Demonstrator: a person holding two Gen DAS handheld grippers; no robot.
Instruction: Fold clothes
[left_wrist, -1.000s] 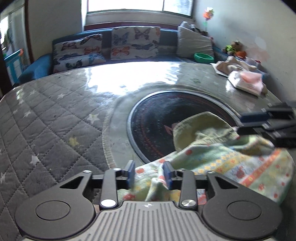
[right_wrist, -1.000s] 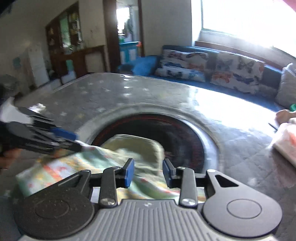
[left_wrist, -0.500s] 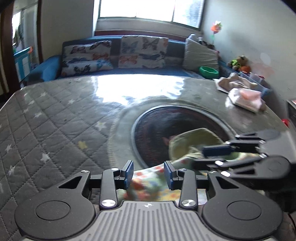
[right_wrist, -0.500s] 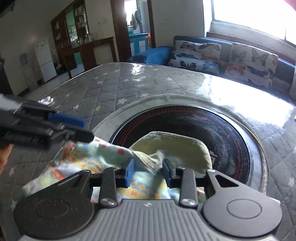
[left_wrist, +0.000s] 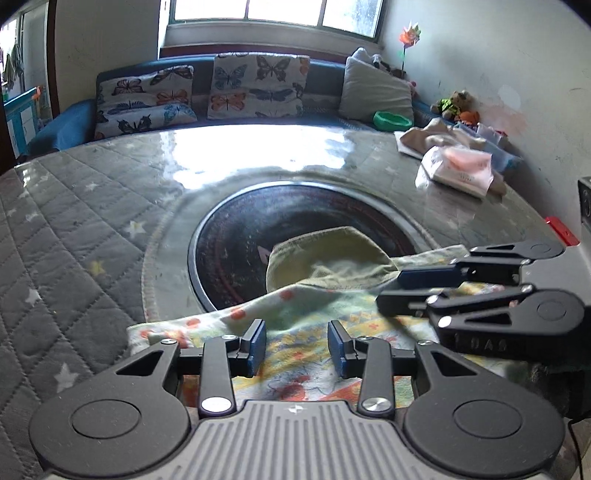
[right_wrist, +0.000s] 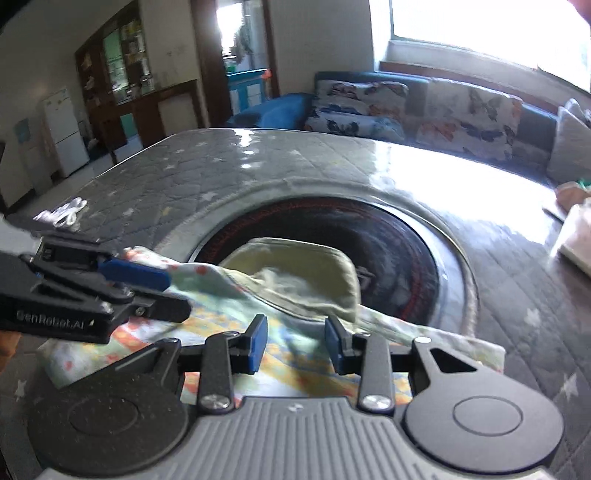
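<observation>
1. Patterned cotton garment with orange and yellow print (left_wrist: 295, 354) lies crumpled on the grey quilted counter (left_wrist: 74, 229), directly under both grippers.
2. Left gripper (left_wrist: 296, 349) and right gripper (right_wrist: 294, 343) hover with jaws spread, pinching nothing.
3. Its green lining (left_wrist: 325, 254) flops forward over the dark round inset (left_wrist: 236, 236); both grippers sit equally near.

The left gripper (right_wrist: 177, 291), seen from the right wrist, carries white lettering "GenRobot.AI" on the side of its black body. Seen from the left wrist, the right gripper (left_wrist: 388, 291) bears raised characters on its black body, too faint to read. No other text is legible.
</observation>
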